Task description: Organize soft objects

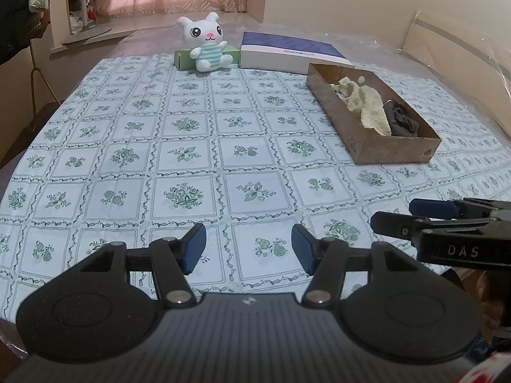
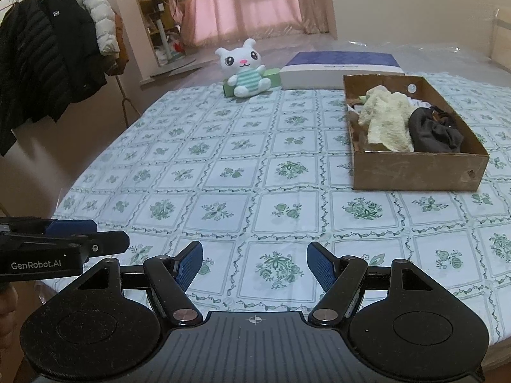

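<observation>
Two grippers over the floral tablecloth [image 1: 191,146], nothing in either: left gripper [image 1: 248,249] and right gripper [image 2: 254,266] both have jaws spread wide. Cream towel [image 2: 388,118] and dark cloth [image 2: 436,134] are already in the cardboard box [image 2: 415,172]. White plush bunny [image 1: 206,43] sits at the far edge against a green carton [image 1: 183,58], beside a blue-lidded box [image 1: 287,52].

Black left gripper [image 1: 248,249] and right gripper [image 2: 254,266], blue ribbed pads, perhaps rubber.
</observation>
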